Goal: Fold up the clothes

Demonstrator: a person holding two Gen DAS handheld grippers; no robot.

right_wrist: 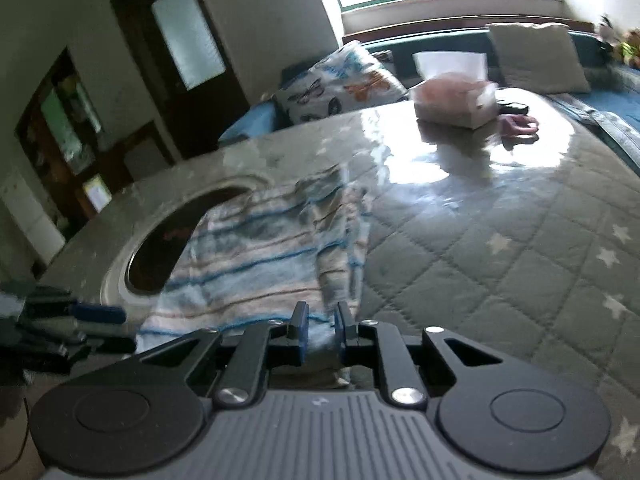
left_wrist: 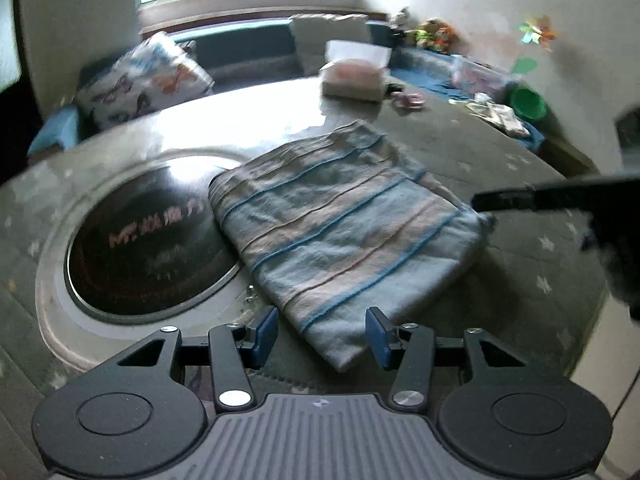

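We are looking at a folded striped cloth (left_wrist: 340, 236), pale blue and beige with thin blue lines, lying flat on the quilted grey table cover (left_wrist: 520, 264); its left part is overlapping the round dark inset (left_wrist: 148, 240) sunk into the table. We are seeing our left gripper (left_wrist: 322, 338) hovering at the cloth's near corner, jaws standing moderately apart with nothing pinched. Our right gripper (right_wrist: 320, 334) is sitting at the cloth's near edge, jaws narrow with a small gap, cloth showing behind the gap; we cannot tell whether the pads are touching it. Toward the far edge a tissue box (left_wrist: 354, 80) is resting, and a butterfly-print cushion (left_wrist: 148, 76) is leaning beyond the far left corner.
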